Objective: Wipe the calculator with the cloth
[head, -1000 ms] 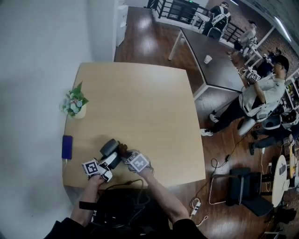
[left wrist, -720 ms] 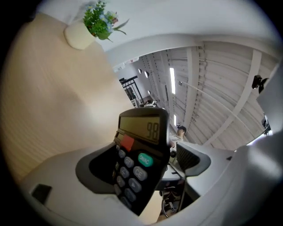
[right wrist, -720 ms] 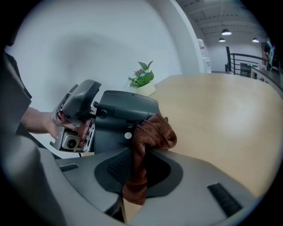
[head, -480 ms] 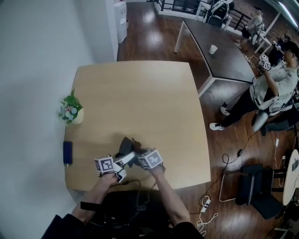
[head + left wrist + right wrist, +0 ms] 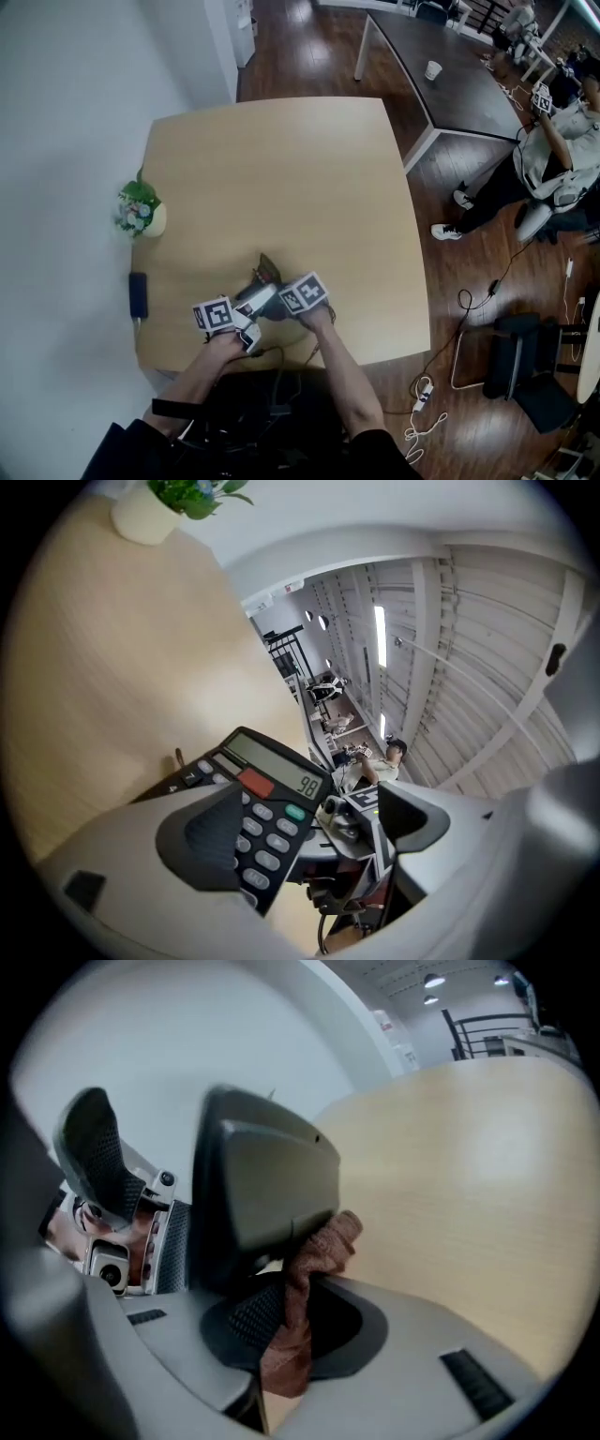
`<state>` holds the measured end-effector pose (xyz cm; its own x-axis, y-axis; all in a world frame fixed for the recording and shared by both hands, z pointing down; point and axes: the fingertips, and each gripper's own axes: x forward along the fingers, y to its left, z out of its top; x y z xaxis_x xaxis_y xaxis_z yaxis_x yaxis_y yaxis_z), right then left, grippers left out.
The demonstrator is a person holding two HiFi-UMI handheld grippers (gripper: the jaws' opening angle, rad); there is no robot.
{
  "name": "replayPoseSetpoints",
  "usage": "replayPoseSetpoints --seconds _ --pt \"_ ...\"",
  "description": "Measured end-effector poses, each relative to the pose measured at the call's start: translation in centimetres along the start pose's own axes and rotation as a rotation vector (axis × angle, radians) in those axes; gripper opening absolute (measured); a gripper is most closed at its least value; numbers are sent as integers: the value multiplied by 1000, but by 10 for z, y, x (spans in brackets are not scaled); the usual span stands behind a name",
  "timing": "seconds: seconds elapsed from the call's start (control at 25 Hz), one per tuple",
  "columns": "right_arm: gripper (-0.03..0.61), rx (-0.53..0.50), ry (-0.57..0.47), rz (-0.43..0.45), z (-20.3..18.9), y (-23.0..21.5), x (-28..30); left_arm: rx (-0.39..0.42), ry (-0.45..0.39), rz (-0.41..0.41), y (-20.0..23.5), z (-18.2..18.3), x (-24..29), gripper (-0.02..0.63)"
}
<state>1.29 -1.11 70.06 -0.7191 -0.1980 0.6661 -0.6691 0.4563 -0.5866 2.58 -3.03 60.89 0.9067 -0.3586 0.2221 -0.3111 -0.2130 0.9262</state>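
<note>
Calculator (image 5: 272, 789): dark, with its keys and grey display facing the left gripper view, and the display reads 98. It sits tilted near the front edge of the table (image 5: 281, 178), between the two grippers. I cannot tell whether its lower edge rests on the wood.

Cloth (image 5: 314, 1260): brown and bunched, it lies across the lower pad of the right gripper. Its top fold touches the underside edge of the calculator.

Left gripper (image 5: 311, 822): its jaws have just been opening and now stand wide apart. The keypad end of the calculator lies between them, close to the pad on the left side of that view. The other pad is well clear, so nothing is pinched.

Right gripper (image 5: 183, 1227): its fingers are spread. The calculator's dark back stands between them, with a gap showing between it and the upper pad. The lower pad carries the cloth. I cannot tell whether the calculator presses down on the cloth.

Plant (image 5: 139, 208): small, in a pale pot, at the table's left edge and well apart from the grippers.

Dark flat device (image 5: 138, 292): lies at the left edge, nearer the front than the plant.
</note>
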Motion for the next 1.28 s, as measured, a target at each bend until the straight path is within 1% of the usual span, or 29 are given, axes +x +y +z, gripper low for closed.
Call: replayPoseSetpoints --seconds 0.08,0.12,0.2,0.28,0.32,0.4,0.44,0.48,0.52,0.56,0.64,0.72,0.76,0.84,0.92,0.96,1.04,1.2,1.28 --pt "60 92 -37 -88 -3 -23 -19 -20 1 -26 2 -3 6 440" --pt "61 138 -77 -136 -4 -34 -31 -29 8 -21 5 -6 8 440" --pt "60 216 -170 -240 -5 -55 -57 -52 23 -14 10 -15 11 440" --pt "60 270 -277 -361 -8 -74 -90 -41 21 -40 8 -17 12 440" --pt "60 281 -335 -433 -10 -84 -111 -23 14 -51 8 -15 9 440" --pt "60 270 -438 -576 -14 -100 -156 25 -8 -68 9 -2 -1 440" --pt "60 259 -469 -622 -16 -105 -172 48 -19 -62 14 6 -9 442" --pt "60 249 -479 -637 -19 -108 -180 70 -29 -50 23 15 -16 442" --pt "60 243 -471 -618 -21 -109 -177 85 -37 -36 32 24 -23 442" --pt "60 239 -450 -574 -23 -106 -168 88 -38 -16 43 31 -28 442" --pt "60 230 -386 -458 -23 -97 -134 62 -17 16 64 36 -30 442" --pt "60 243 -336 -331 -20 -83 -96 18 22 0 74 31 -21 442" --pt "60 262 -330 -277 -17 -77 -82 3 46 6 79 26 -17 442" --pt "60 302 -346 -202 -7 -70 -65 -17 74 35 88 19 -11 435" --pt "60 345 -376 -143 4 -69 -59 -52 38 20 88 24 -4 433" --pt "60 358 -387 -120 9 -69 -58 -67 5 11 87 29 -2 434" --pt "60 359 -389 -96 21 -73 -54 -89 -48 20 90 41 -1 433" --pt "60 312 -369 -109 56 -93 -47 -70 -96 30 100 72 7 433" --pt "60 293 -355 -115 77 -104 -44 -92 -129 16 101 89 14 433"
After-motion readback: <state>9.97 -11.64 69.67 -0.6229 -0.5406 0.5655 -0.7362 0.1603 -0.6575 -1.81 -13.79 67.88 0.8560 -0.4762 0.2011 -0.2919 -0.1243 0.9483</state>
